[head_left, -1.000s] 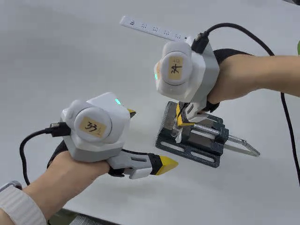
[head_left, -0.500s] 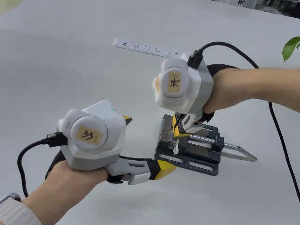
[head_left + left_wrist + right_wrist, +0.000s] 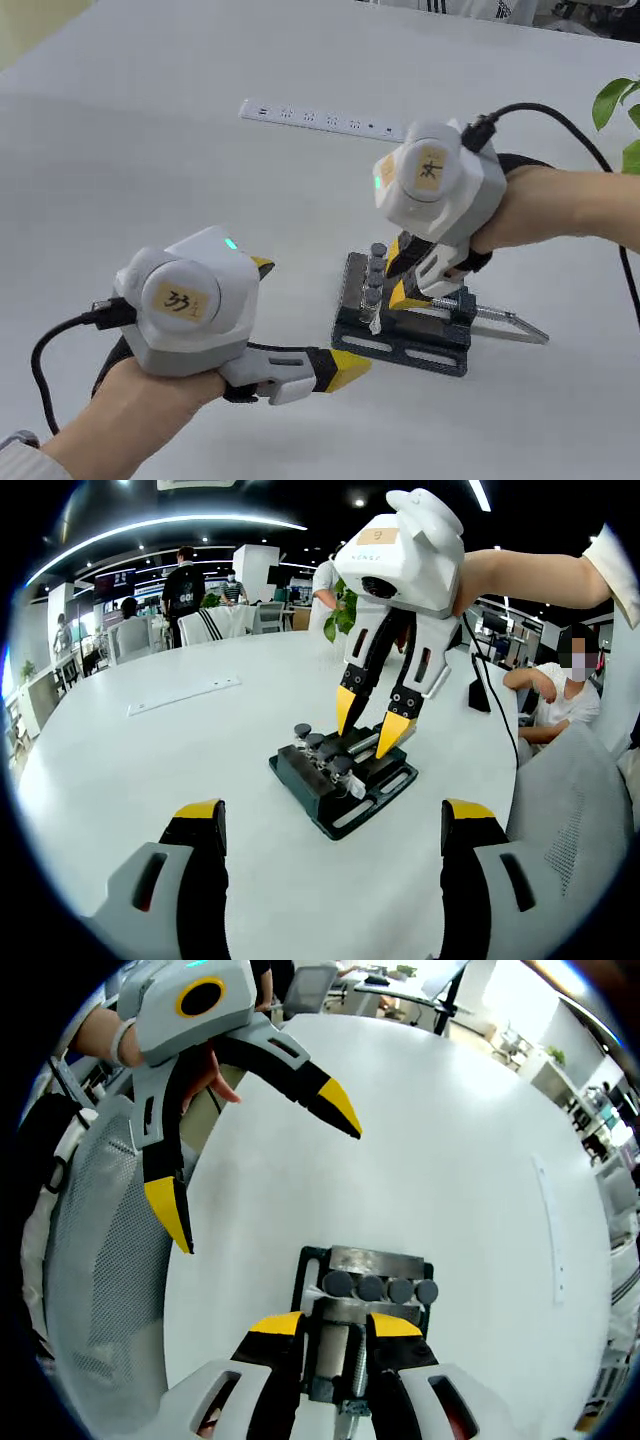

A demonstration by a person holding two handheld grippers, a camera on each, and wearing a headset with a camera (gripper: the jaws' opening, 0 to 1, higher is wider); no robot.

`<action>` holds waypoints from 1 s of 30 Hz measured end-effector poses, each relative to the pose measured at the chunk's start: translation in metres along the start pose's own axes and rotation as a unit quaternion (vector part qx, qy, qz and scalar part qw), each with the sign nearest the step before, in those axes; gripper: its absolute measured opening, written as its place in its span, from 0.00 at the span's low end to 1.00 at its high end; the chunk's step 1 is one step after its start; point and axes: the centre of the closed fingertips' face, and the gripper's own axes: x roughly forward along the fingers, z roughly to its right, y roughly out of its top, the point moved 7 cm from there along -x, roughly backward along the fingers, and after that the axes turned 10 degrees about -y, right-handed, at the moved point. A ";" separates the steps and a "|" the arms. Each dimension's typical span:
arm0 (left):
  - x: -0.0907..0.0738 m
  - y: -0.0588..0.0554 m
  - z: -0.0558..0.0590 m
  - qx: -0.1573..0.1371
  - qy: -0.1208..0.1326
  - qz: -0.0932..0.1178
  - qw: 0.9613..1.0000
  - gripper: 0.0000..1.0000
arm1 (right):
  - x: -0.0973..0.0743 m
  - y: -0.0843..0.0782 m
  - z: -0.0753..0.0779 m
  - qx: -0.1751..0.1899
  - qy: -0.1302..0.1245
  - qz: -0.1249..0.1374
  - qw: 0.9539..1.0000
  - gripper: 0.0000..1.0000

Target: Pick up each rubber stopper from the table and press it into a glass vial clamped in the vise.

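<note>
We've got our left hand-held gripper (image 3: 306, 316) spread wide and empty, low over the desk (image 3: 150, 150) beside the vise (image 3: 400, 338). Our right hand-held gripper (image 3: 397, 280) hovers over the vise, jaws slightly apart, holding nothing. Four glass vials (image 3: 373, 292) sit clamped in a row, each with a dark rubber stopper (image 3: 370, 1288) in it.

Vials (image 3: 375, 277) in vise (image 3: 404, 341) on table (image 3: 150, 150); power strip (image 3: 320, 118) behind vise.

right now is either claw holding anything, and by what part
Nothing is held. The left claw is open and empty, short of the black metal vise. The right claw hangs open above the vise, with nothing between its jaws.
</note>
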 end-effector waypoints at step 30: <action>-0.011 -0.014 0.003 0.021 -0.012 -0.022 0.999 0.99 | -0.023 -0.142 -0.094 0.309 -0.143 0.128 0.931 0.99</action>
